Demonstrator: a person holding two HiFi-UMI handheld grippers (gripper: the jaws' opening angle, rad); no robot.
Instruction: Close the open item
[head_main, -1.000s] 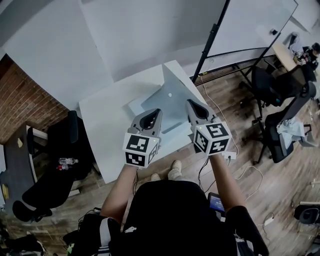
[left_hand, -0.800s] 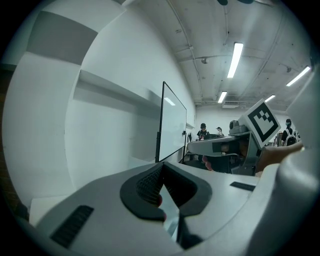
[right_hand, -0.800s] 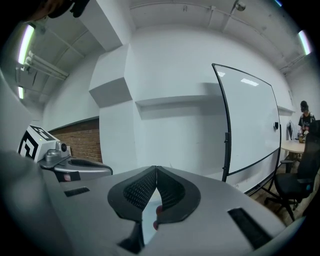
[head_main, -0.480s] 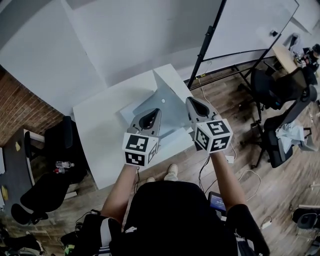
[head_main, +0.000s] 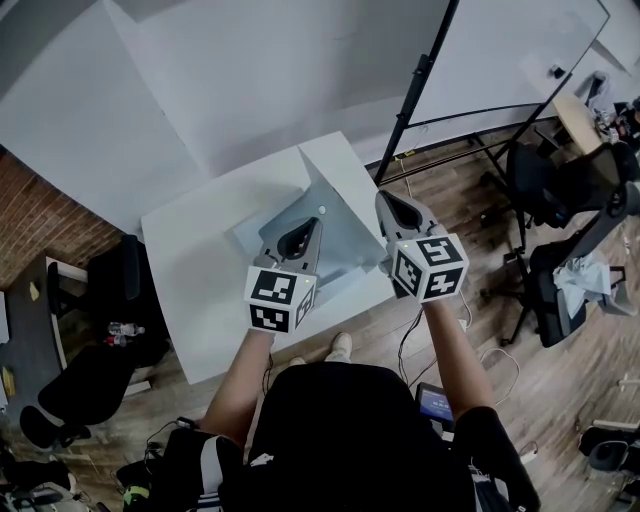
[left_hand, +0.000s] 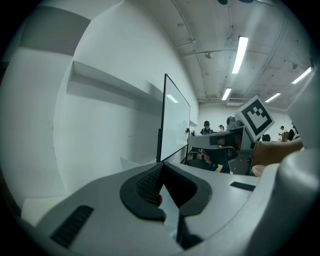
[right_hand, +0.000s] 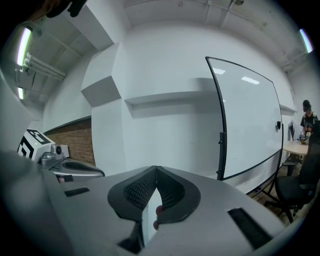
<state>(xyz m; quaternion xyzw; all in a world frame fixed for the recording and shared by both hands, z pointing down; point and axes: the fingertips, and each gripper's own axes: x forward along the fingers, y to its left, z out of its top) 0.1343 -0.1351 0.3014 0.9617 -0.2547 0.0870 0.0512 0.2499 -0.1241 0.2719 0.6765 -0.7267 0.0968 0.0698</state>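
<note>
A grey laptop (head_main: 340, 215) sits open on the white table (head_main: 200, 270), its lid raised towards the right. Both grippers hover above it in the head view. My left gripper (head_main: 308, 222) is over the laptop's near left part, jaws shut with nothing between them; its own view shows the tips (left_hand: 162, 166) meeting against the wall. My right gripper (head_main: 386, 198) is at the lid's right edge, also shut and empty, tips (right_hand: 156, 168) together. The gripper views point at the room, so the laptop is hidden in them.
A whiteboard (head_main: 510, 45) on a black stand (head_main: 412, 95) is behind the table's right corner. Office chairs (head_main: 560, 190) stand at the right, another black chair (head_main: 105, 300) at the left. Cables (head_main: 480, 345) lie on the wooden floor. A brick wall (head_main: 35, 215) is at far left.
The head view has drifted, so table and laptop sit a little further left and higher. Both grippers stay shut in nearly the same spots above the laptop.
</note>
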